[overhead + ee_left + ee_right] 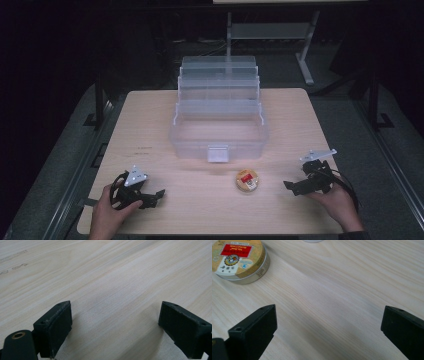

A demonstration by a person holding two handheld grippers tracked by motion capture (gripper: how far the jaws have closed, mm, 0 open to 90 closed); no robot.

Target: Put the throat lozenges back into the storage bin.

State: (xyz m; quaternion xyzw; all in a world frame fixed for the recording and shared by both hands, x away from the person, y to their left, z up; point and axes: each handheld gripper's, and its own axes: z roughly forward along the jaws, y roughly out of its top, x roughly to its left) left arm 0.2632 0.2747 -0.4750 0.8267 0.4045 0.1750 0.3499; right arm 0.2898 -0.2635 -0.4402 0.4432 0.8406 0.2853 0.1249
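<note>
While a round tin lies before a clear tiered box on the desk, both tools rest apart. The left hand-held gripper and right hand-held gripper gape wide, empty.

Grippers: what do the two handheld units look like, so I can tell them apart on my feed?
Both are black. The left gripper carries a grey three-cornered plate on top; the right gripper has a grey plate too, and a black cable loops from it. In the gripper views, each has two blocky black jaws with small screw holes.
</note>
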